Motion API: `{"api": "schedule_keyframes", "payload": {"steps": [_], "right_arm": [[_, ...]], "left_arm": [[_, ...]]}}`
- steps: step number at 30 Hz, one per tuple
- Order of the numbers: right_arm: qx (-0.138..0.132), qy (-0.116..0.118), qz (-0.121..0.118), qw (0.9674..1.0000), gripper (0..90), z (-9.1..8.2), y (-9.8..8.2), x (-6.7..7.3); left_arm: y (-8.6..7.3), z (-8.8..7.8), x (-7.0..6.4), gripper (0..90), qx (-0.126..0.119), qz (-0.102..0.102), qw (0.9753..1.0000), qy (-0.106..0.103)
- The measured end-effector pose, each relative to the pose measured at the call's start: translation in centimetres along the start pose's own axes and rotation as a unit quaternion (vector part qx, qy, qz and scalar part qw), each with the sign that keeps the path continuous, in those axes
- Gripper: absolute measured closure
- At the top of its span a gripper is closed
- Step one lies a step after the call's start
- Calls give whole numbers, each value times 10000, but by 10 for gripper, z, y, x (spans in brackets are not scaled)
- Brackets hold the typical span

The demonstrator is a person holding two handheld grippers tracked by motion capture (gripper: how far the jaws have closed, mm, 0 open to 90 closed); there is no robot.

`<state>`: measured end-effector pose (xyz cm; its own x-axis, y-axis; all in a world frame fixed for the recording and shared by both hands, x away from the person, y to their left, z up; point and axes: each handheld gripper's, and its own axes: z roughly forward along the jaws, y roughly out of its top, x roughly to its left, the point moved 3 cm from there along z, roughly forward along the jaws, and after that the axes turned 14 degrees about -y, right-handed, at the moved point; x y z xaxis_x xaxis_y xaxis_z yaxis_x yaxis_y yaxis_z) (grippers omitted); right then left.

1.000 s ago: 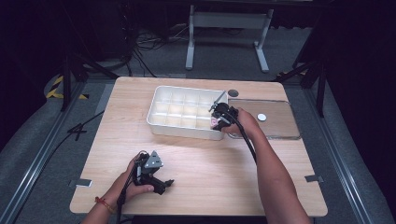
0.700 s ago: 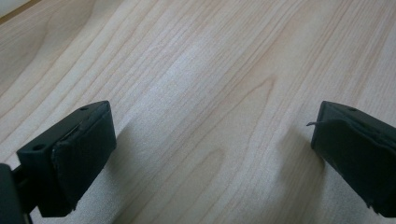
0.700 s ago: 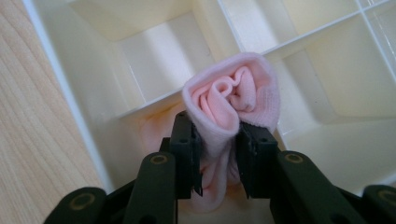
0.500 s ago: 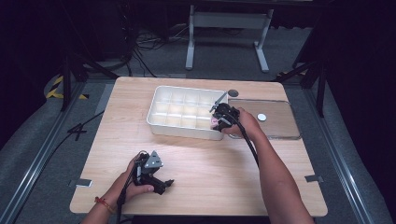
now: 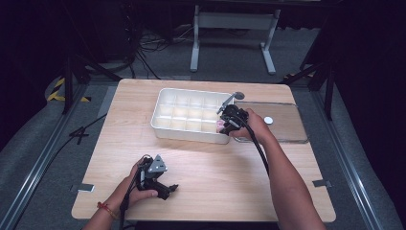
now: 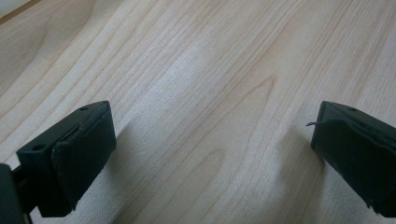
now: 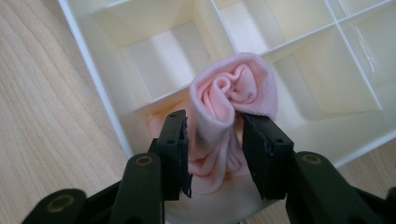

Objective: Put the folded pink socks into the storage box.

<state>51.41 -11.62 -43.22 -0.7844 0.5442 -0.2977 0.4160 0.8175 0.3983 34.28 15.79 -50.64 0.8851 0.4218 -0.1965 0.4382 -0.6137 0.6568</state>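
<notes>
Your right gripper (image 7: 212, 140) sits at the lower middle of the right gripper view, its jaws straddling a rolled pink cloth (image 7: 231, 100) that stands in a corner compartment of the white divided tray (image 7: 100, 79); the jaws have just been opening, and the cloth is between them, its lower folds bunched there and hidden behind the pads, so you cannot tell how far down it reaches; the left pad looks just touching the fabric, the right one close beside it, with no real squeeze. In the high view that gripper (image 5: 229, 120) hovers at the tray's (image 5: 165, 96) right end, centre of the frame, and the cloth is only a small pink speck (image 5: 219, 125) under your hand. Your left gripper (image 5: 155, 177) rests at lower left on the wooden table (image 5: 215, 167); its jaws stand wide apart over bare wood (image 6: 205, 93), their tips cut off by the frame's bottom edge.
</notes>
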Motion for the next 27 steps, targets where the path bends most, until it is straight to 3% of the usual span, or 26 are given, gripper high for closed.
{"api": "schedule_keyframes", "payload": {"steps": [6,27], "right_arm": [[-115,-130,7,9998,612,-8,-1,-3],[-396,-164,96,9990,653,-24,-6,-2]], "left_arm": [[0,0,0,1,14,5,10000,-9],[0,0,0,1,14,4,10000,-8]]}}
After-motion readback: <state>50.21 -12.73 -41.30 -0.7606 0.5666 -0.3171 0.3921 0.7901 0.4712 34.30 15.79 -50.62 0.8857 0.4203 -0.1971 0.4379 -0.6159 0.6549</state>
